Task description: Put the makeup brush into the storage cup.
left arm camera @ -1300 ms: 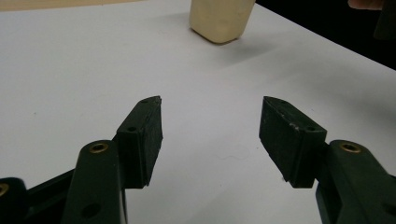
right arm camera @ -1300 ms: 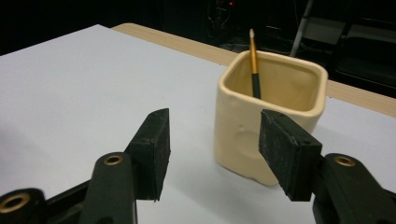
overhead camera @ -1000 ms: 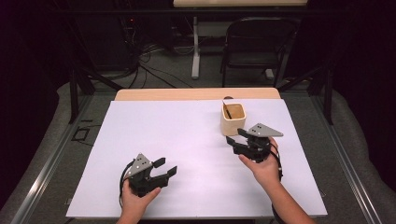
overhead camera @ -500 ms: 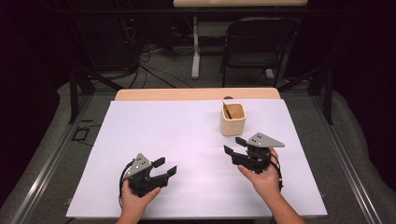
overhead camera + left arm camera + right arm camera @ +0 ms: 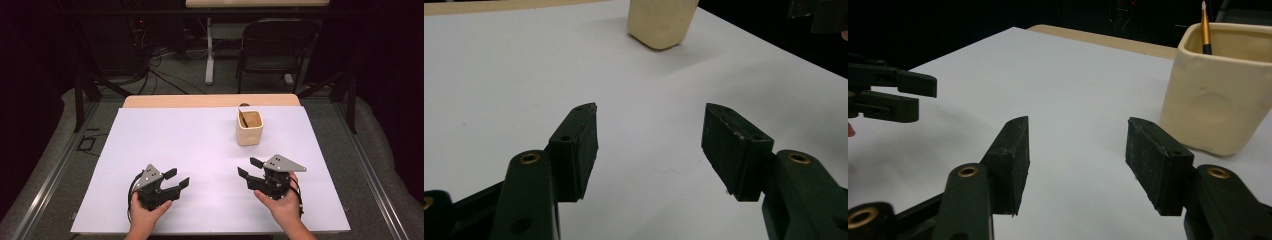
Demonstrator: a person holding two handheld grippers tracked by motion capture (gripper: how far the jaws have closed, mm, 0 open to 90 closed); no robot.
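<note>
A cream square cup (image 5: 249, 128) stands at the back right of the white table top (image 5: 190, 145), with a dark pencil (image 5: 243, 119) leaning inside it. In the right gripper view the cup (image 5: 1220, 90) is close at the right, the pencil (image 5: 1205, 29) poking above its rim. My right gripper (image 5: 250, 167) hovers in front of the cup, open and holding nothing (image 5: 1075, 162). My left gripper (image 5: 177, 178) rests near the front left, open and holding nothing (image 5: 649, 150). The cup (image 5: 660, 22) is far ahead of it.
A wooden strip (image 5: 210, 101) runs along the table's far edge. Beyond it stand a black chair (image 5: 275, 47), a desk leg and cables on the floor. Metal rails border the table at both sides.
My right gripper has drawn back from the cup toward the front edge of the table. The left gripper has stayed where it was.
</note>
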